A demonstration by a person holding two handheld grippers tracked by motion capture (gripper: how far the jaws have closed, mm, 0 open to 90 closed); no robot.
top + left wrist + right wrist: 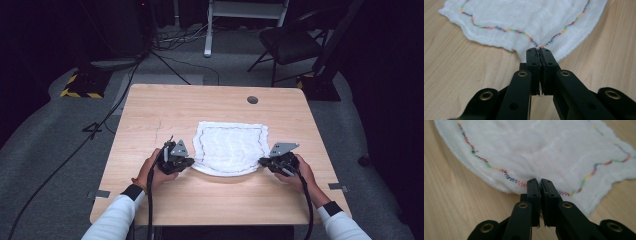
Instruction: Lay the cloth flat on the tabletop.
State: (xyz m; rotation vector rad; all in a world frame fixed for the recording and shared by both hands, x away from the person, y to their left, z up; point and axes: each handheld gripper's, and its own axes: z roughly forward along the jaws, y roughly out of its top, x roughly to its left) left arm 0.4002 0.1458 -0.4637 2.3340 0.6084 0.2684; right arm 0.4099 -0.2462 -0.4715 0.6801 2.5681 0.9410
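High view: white cloth (230,148) flat on wooden table (210,200), near its front edge | left gripper (538,51) pinched on cloth's near-left corner | right gripper (538,182) clamped on near-right corner

The cloth (229,147) is white, with a wavy line of stitching near its edge — red, blue, green, yellow and black by turns. The table (165,110) is pale wood with fine grain. Both grippers — left gripper (539,51), right gripper (540,181) — are black, with brass-coloured rivets.
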